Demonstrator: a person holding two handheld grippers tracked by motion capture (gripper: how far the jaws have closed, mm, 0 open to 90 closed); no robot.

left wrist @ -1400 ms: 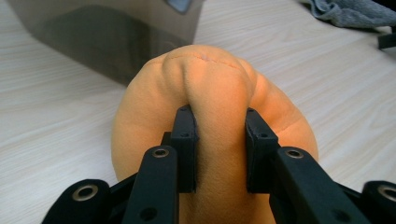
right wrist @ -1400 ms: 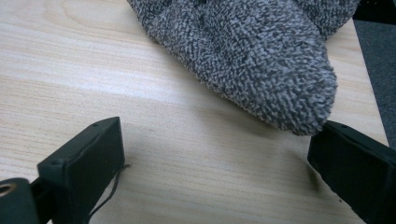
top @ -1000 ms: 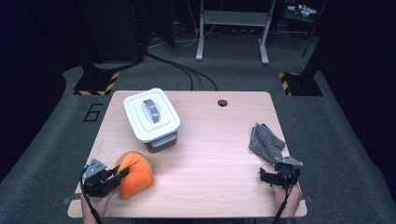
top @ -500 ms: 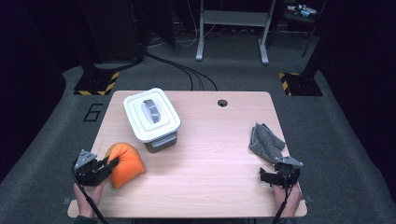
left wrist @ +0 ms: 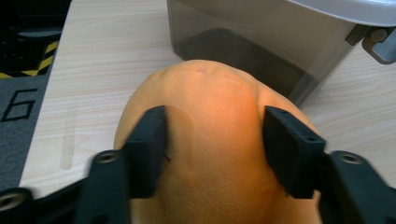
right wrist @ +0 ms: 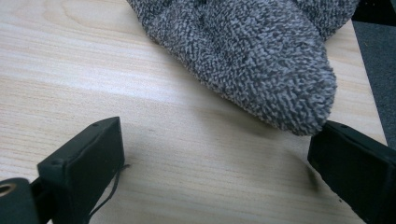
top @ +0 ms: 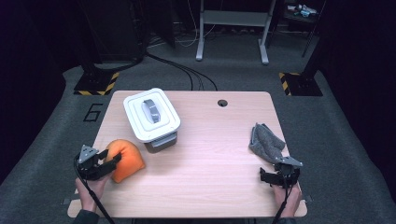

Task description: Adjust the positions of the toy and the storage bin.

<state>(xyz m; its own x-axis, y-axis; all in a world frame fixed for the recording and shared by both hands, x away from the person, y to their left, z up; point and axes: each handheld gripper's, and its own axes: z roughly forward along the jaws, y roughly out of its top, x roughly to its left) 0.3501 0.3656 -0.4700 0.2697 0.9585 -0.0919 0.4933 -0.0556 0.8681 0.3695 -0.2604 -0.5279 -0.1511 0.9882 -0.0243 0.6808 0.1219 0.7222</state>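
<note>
An orange beanbag (top: pixel 125 158) lies on the wooden table (top: pixel 210 154) near its front left, just in front of a grey box with a white lid (top: pixel 152 116). My left gripper (top: pixel 109 163) straddles the beanbag (left wrist: pixel 210 140) from the left. Its jaws have just been opening and stand beside the bag's flanks, with a dent showing by the left pad (left wrist: pixel 149 140). A crumpled grey cloth (top: pixel 266 142) lies at the right side. My right gripper (top: pixel 279 171) rests open just in front of it, and the cloth's tip (right wrist: pixel 299 102) hangs near the right jaw.
The box's grey wall (left wrist: pixel 261 42) stands right behind the beanbag. A round cable hole (top: pixel 222 102) sits at the table's far edge. The table's left edge and the dark floor marked "6" (top: pixel 92 113) lie close to the left hand.
The left gripper carried the orange beanbag leftward, back toward the table's left edge, then its jaws spread apart. The right gripper and the cloth stayed put.
</note>
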